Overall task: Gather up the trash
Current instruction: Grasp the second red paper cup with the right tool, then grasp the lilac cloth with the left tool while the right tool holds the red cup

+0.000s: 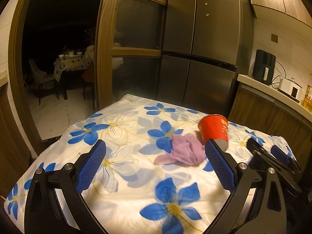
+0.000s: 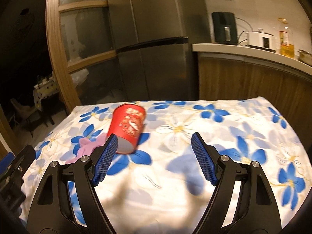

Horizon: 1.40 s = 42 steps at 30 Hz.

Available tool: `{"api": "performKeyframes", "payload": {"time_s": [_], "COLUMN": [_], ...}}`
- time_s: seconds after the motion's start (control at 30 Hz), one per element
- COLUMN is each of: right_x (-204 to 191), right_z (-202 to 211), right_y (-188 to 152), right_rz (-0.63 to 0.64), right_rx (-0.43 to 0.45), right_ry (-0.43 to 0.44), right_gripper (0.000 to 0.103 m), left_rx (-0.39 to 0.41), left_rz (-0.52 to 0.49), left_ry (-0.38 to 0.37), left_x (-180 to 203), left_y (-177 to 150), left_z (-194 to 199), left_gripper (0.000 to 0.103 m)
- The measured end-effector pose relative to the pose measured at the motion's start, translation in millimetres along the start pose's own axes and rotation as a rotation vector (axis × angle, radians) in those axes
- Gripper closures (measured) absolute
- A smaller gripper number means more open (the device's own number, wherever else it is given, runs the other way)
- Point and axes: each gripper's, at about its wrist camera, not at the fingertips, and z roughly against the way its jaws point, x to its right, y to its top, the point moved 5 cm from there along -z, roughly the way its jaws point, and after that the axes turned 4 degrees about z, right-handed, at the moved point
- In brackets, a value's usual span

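A red paper cup [image 1: 214,130] lies on its side on the flowered tablecloth [image 1: 136,185], its open mouth turned toward the cameras; in the left wrist view it sits at about two o'clock from the frame's middle, touching or just behind the tip of that gripper's right-hand finger, though contact cannot be told. Just beside it, toward eight o'clock, a crumpled lilac tissue [image 1: 183,152] rests on the cloth; it lies between the lines of the two blue pads but ahead of them, untouched.

The left gripper [image 1: 155,152] is released, its jaws spread wide with only cloth between them; the right gripper [image 1: 269,148] shows at three o'clock in the same view, also spread.

In the right wrist view the right gripper [image 2: 155,142] hangs over the cloth, jaws wide and holding nothing; the cup [image 2: 127,127] lies at ten o'clock from it, partly hidden by the left-hand finger, outside the gap; the tissue [image 2: 88,146] peeks out at nine o'clock.

Behind the table stands a grey refrigerator [image 2: 156,39]; a counter [image 2: 243,50] runs at two o'clock.
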Motion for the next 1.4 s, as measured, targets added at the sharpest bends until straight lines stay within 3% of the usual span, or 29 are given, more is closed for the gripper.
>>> {"api": "performKeyframes", "payload": {"time_s": [0.33, 0.67, 0.77, 0.83, 1.17, 1.4], "right_x": [-26.4, -38.4, -38.0, -36.1, -27.5, -0.5], "right_z": [-63.0, -90.6, -92.4, -91.5, -82.4, -55.2], "right_y": [10.1, 7.2, 5.4, 5.9, 7.2, 10.3], "right_rz": [-0.038, -0.045, -0.045, -0.052, -0.068, -0.105], "right_rx": [-0.112, -0.178, -0.188, -0.189, -0.165, -0.100], "right_ry": [0.063, 0.086, 0.088, 0.089, 0.086, 0.066], "right_gripper": [0.026, 0.026, 0.033, 0.045, 0.049, 0.049], "left_rx": [-0.024, -0.052, -0.058, -0.060, -0.069, -0.098], "left_rz": [0.041, 0.068, 0.065, 0.061, 0.044, 0.021], "left_ry": [-0.009, -0.017, -0.019, -0.019, -0.024, -0.053], "left_x": [-16.1, -22.8, -21.8, -20.4, -13.9, 4.5], "left_y": [5.3, 5.2, 4.6, 4.2, 1.8, -3.0], "left_z": [-21.0, -30.5, -32.7, -33.2, -35.6, -42.4], "left_gripper": [0.006, 0.006, 0.006, 0.006, 0.006, 0.006]}}
